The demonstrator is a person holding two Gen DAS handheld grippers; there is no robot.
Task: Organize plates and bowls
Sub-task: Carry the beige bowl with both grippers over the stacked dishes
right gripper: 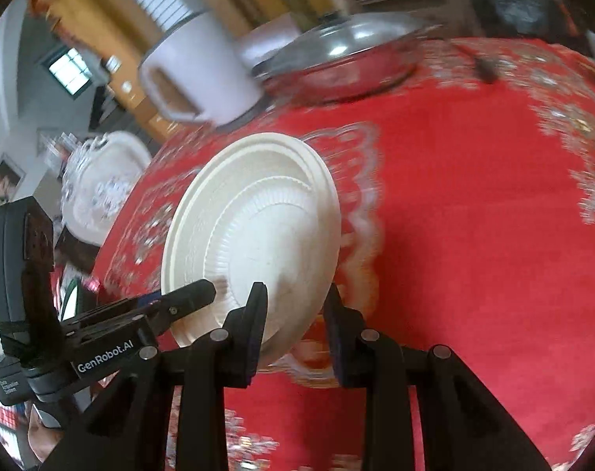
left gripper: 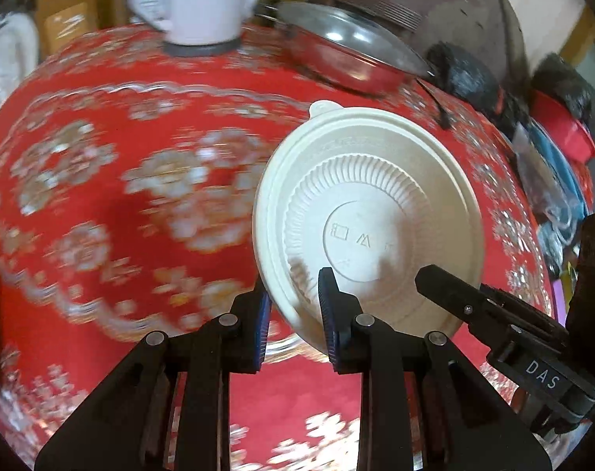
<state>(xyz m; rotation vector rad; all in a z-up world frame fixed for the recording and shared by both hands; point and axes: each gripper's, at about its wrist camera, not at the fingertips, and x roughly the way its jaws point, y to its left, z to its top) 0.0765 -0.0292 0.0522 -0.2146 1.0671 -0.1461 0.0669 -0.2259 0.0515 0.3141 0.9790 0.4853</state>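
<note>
I have the white plastic bowl (left gripper: 370,219) upside down and lifted above the red patterned counter (left gripper: 112,196), tilted, gripped from both sides. My left claw (left gripper: 293,306) is clenched on its near-left rim, one blue pad (left gripper: 328,314) lying on the ribbed underside, the other outside the rim. My right claw (right gripper: 293,310) is clenched on the opposite edge. At the far side of the counter stand a white mug (right gripper: 203,74) and, to its right, a steel pan with a lid (right gripper: 344,55). The background is blurred.
</note>
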